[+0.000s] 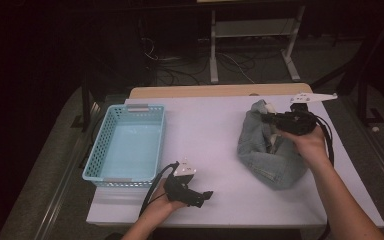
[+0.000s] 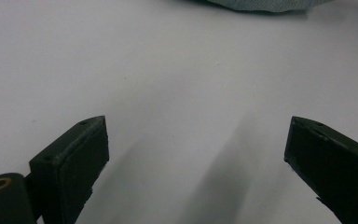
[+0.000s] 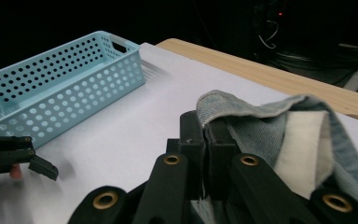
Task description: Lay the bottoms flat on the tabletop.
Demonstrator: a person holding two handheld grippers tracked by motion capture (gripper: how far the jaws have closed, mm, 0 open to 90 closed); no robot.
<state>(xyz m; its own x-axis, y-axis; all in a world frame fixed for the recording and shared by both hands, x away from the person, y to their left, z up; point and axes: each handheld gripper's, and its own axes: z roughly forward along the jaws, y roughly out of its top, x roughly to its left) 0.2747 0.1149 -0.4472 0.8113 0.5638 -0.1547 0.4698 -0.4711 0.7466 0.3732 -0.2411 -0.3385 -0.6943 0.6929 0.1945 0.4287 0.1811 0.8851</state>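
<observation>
Pinching a fold of faded denim, the right gripper (image 3: 205, 140) has its two black jaws pressed together on the waistband edge of the jeans (image 1: 270, 150), with the pale inner lining showing just beside the jaws in the right gripper view. In the high view the garment lies crumpled on the right half of the white table (image 1: 210, 130), its upper end drawn up at the right gripper (image 1: 269, 118) while the rest sags onto the tabletop below the person's right hand (image 1: 307, 142).

The left gripper (image 1: 207, 196) rests low near the table's front edge, just off the near corner of the light blue basket (image 1: 100, 150), well apart from the jeans. Its jaws stand wide apart in the left gripper view, with bare tabletop between them and nothing held; a sliver of the denim shows at the top of that view.
</observation>
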